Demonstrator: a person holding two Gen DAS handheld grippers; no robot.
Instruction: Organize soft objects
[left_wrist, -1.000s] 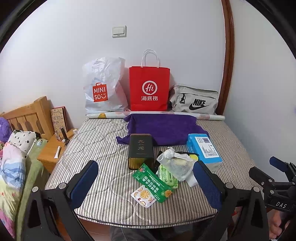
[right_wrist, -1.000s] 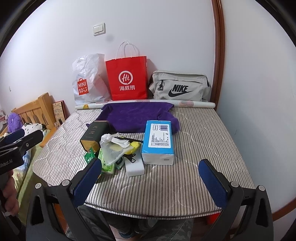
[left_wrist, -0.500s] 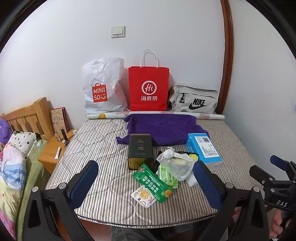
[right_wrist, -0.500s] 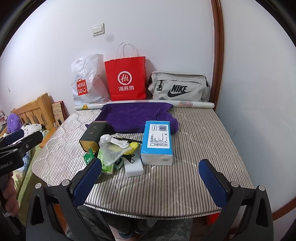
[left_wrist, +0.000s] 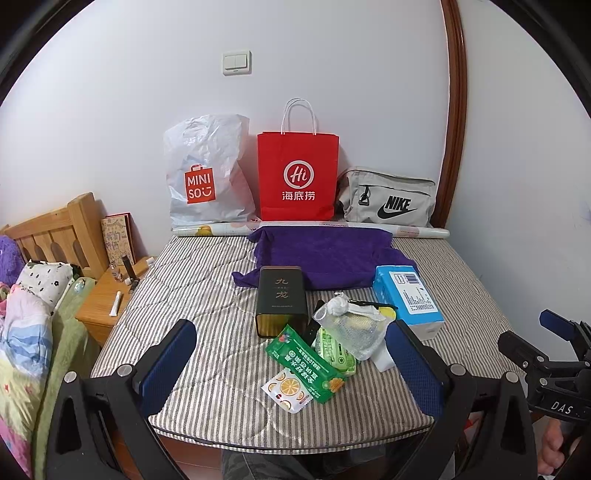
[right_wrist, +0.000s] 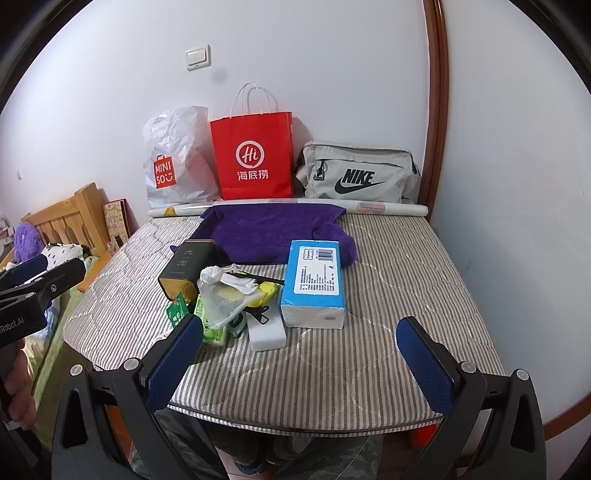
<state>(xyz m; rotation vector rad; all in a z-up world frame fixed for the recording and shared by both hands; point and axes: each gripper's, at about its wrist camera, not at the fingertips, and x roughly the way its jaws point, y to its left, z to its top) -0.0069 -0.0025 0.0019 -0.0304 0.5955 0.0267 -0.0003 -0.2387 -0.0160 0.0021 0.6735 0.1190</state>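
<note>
Two handheld grippers hover at the near edge of a striped mattress (left_wrist: 192, 295), neither touching anything: the left gripper (left_wrist: 291, 369) with its jaws spread wide and empty, the right gripper (right_wrist: 301, 360) likewise spread and empty. Sorting appears not yet begun; this looks like the approach step.

Taking the dark tea tin (left_wrist: 281, 299) as landmark: one purple towel (left_wrist: 325, 258) lies just behind it, its fold reaching the tin; one blue tissue pack (right_wrist: 314, 275) lies to its right, on the towel's corner. Just in front of the tin, in one heap, are a knotted clear plastic bag (left_wrist: 349, 328), one green wet-wipes pack (left_wrist: 334, 352), one green sachet (left_wrist: 304, 363), one small orange-print sachet (left_wrist: 286, 387) and one white block (right_wrist: 266, 328), possibly a sponge. Far behind the tin, against the wall, stand three bags: one white Miniso bag (left_wrist: 207, 173), one red paper bag (left_wrist: 297, 177), one grey Nike bag (left_wrist: 388, 199), with one rolled sheet (left_wrist: 417, 230) along their feet.

The next move likely calls for picking one soft item from the heap, closing gently on a free edge without dragging its neighbours.
</note>
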